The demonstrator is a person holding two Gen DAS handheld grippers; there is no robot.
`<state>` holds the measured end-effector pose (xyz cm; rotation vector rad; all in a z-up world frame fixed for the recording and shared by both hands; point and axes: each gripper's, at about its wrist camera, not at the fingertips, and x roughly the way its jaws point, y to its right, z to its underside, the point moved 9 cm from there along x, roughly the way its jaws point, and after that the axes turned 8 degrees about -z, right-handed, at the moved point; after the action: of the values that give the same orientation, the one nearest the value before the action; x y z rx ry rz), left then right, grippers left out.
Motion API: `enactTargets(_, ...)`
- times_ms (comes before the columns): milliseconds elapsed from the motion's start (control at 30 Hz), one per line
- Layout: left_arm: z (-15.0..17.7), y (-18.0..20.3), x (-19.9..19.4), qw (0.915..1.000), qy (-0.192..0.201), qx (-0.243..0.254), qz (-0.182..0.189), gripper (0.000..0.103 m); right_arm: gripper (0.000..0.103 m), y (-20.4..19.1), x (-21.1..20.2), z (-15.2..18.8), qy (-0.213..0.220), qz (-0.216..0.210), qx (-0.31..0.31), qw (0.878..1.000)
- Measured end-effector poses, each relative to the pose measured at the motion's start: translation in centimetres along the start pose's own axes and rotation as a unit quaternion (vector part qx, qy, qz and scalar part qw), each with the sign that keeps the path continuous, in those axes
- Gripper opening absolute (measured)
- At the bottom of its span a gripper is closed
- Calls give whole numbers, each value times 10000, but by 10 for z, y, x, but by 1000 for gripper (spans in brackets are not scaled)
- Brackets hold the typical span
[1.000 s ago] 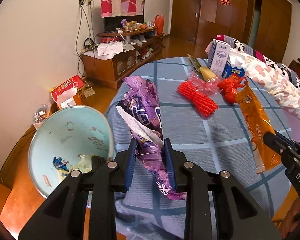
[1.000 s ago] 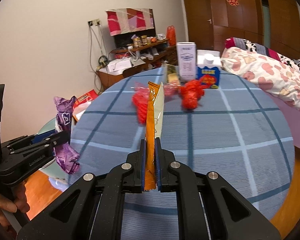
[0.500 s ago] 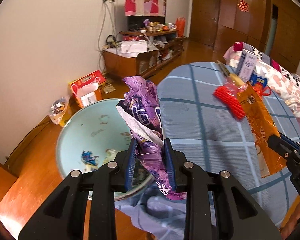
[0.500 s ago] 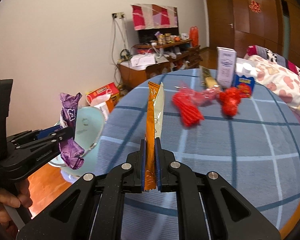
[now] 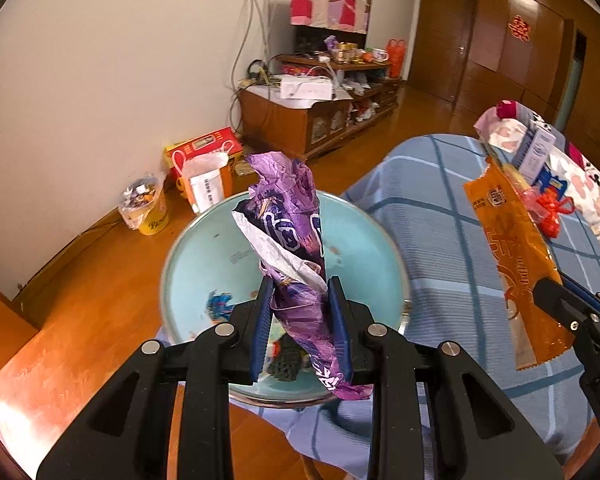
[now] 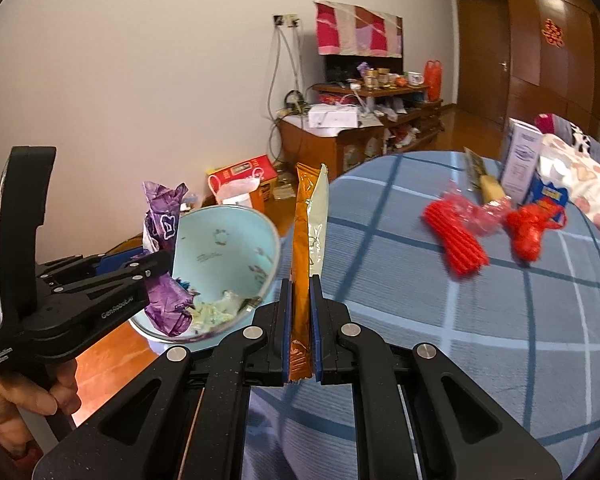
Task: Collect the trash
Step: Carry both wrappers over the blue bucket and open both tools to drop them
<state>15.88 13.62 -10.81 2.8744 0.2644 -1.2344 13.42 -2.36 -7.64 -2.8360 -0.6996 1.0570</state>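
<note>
My left gripper [image 5: 300, 320] is shut on a crumpled purple wrapper [image 5: 292, 216] and holds it upright over the open mouth of a light-blue bin [image 5: 204, 248] that has scraps at its bottom. In the right wrist view the left gripper [image 6: 160, 264] with the purple wrapper [image 6: 162, 220] sits at the bin [image 6: 228, 240] rim. My right gripper [image 6: 300, 304] is shut on a long orange wrapper [image 6: 301, 232], held upright at the table edge beside the bin. The orange wrapper [image 5: 507, 256] also shows in the left wrist view.
A round table with a blue checked cloth [image 6: 459, 300] carries red sticks [image 6: 457, 240], a red bag [image 6: 529, 228], a white carton [image 6: 519, 160] and a blue carton. A red box [image 5: 204, 156] and a yellow tub [image 5: 148, 208] stand on the wooden floor by the wall.
Both grippers have swung left with their wrappers. The purple wrapper has moved from above the table to above the bin mouth. The orange wrapper has come nearer the bin.
</note>
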Motion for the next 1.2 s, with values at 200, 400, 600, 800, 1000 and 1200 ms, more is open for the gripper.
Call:
enactTargets(200, -1, -24, 11, 9996, -116, -189, -156, 27, 9, -19, 17, -6, -59, -166, -119, 9998)
enactTargets(400, 2, -33, 24, 9992, -232, -149, -278, 27, 9, -38, 44, -11, -146, -319, -234, 9991)
enactTargets(600, 5, -33, 41, 9985, -422, -73, -327, 27, 9, -43, 72, -9, -367, -404, -240, 9982)
enactTargets(800, 8, -37, 51, 9980, -513, -65, -362, 31, 10, -47, 98, -6, -578, -451, -219, 9971)
enactTargets(1000, 11, -42, 53, 9976, -509, -72, -463, 38, 26, -45, 106, -4, -569, -517, -144, 9969)
enactTargets(1200, 10, -47, 50, 9970, -450, -98, -622, 59, 26, -34, 90, -7, -391, -407, 60, 9984)
